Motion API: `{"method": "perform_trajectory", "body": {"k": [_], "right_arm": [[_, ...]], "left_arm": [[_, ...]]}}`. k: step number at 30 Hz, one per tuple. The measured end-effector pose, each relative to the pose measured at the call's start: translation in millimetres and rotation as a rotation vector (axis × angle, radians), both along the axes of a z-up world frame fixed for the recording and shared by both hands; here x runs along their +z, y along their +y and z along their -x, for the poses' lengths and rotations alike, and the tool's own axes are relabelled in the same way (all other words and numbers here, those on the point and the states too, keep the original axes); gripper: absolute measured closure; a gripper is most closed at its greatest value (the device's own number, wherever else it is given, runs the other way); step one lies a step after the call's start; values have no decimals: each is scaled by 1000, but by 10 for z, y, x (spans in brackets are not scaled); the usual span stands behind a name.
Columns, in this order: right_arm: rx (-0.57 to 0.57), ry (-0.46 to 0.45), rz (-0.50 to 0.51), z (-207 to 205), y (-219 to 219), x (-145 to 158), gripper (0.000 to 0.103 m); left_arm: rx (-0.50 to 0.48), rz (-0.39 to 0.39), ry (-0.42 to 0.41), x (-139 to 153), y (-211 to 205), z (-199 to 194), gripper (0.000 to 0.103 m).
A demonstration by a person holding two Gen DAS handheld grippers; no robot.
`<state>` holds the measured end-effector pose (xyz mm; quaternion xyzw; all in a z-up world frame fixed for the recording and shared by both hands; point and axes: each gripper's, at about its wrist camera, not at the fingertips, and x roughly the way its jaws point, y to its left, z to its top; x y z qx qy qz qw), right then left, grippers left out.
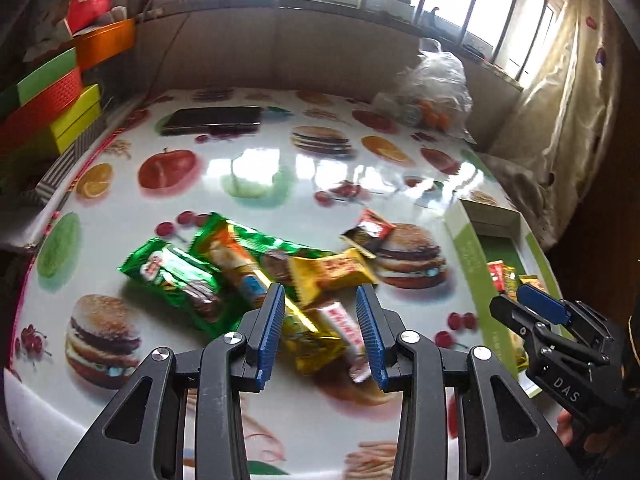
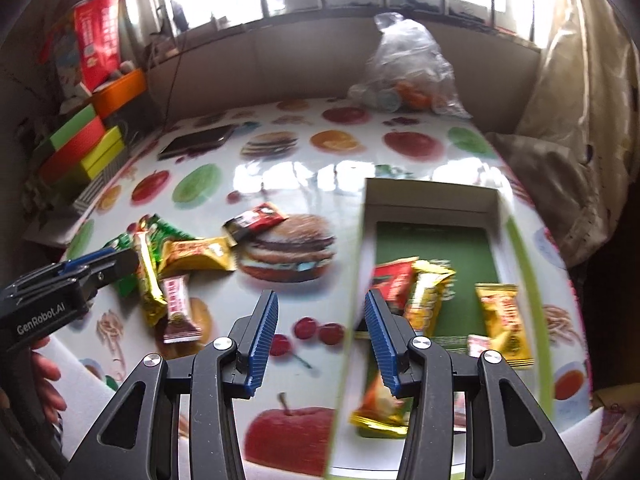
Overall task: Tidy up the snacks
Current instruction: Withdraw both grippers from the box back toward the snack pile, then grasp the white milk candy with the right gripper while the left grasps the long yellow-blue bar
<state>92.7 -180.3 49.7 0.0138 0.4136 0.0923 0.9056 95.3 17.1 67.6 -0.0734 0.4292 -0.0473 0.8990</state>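
The left gripper (image 1: 320,336) is spread open and empty, hanging over a pink-and-white snack bar (image 1: 347,330) in the pile on the table (image 1: 208,196). The bar's long side points toward us, slanted, so turn the claw to squeeze across its thin sides. The right gripper (image 2: 320,344), open too, waits by the green box (image 2: 434,240).

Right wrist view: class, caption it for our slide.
Open right gripper above the box wall, snacks inside.

Both handheld grippers, angled downward.
Left gripper (image 1: 322,334): jaws apart, nothing clamped. Right gripper (image 2: 322,340): jaws apart, gap between fingers empty.
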Motion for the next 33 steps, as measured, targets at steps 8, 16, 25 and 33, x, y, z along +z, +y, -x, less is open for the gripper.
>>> {"method": "perform_trajectory", "body": {"k": [8, 16, 25, 33], "right_arm": [[102, 31, -9, -71, 391, -96, 58], [193, 69, -22, -161, 718, -201, 58], [249, 113, -15, -259, 980, -335, 59], [259, 133, -6, -319, 1067, -426, 69]], "left_arm": [[80, 0, 28, -114, 370, 14, 65], [143, 11, 49, -218, 654, 55, 65], [167, 18, 57, -265, 809, 50, 65], [169, 29, 67, -307, 847, 40, 65]]}}
